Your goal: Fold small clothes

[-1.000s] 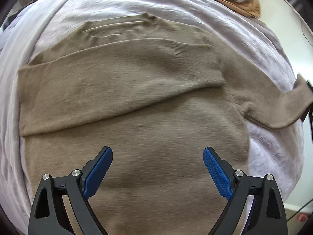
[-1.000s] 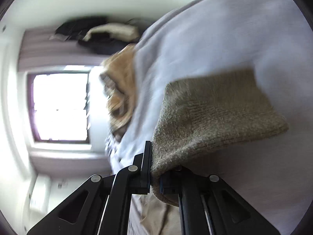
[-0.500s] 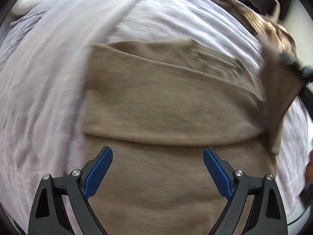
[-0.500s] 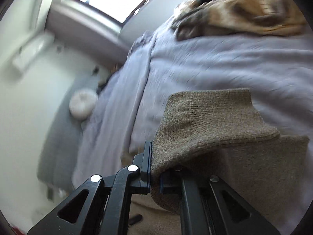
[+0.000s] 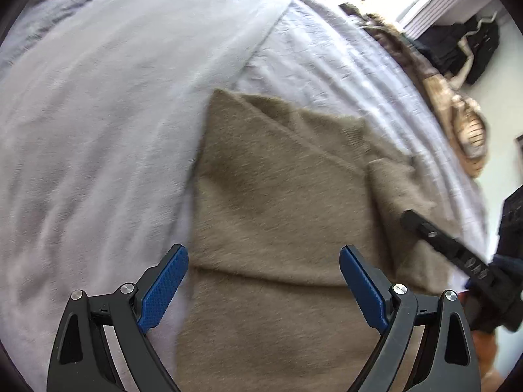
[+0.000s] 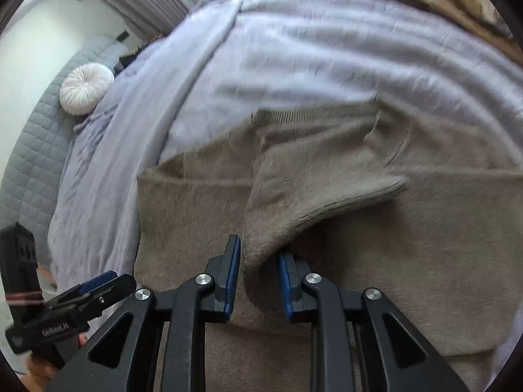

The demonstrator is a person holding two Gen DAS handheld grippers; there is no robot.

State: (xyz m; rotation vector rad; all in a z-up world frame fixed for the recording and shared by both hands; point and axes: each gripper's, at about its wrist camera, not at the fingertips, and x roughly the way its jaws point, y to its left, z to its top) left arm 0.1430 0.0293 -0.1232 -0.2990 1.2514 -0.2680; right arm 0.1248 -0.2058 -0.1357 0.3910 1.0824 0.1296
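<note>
A tan knit sweater [image 5: 278,196] lies on the bed, one sleeve folded across its body. My left gripper [image 5: 263,254] hangs open above the sweater's left edge with nothing between its blue pads. My right gripper [image 6: 258,248] is low over the sweater [image 6: 408,261], and its jaws are opening. The second sleeve [image 6: 310,189] lies folded over the body, its narrow end still between the parted pads, which no longer pinch it. One right finger [image 5: 425,228] shows beside that sleeve [image 5: 392,189] in the left wrist view. The left gripper [image 6: 98,284] shows at the lower left of the right wrist view.
A lilac bedcover [image 5: 98,114] lies under the sweater and spreads far to the left. A brown patterned blanket [image 5: 464,124] lies along the far edge. A round white cushion [image 6: 86,88] rests by the grey quilted headboard [image 6: 29,137]. Dark clothes [image 5: 464,49] hang at the wall.
The right gripper has carried the sleeve across onto the sweater's body, rolled its wrist, and its shut jaws have parted. The left gripper has slid towards the sweater's left edge, staying open.
</note>
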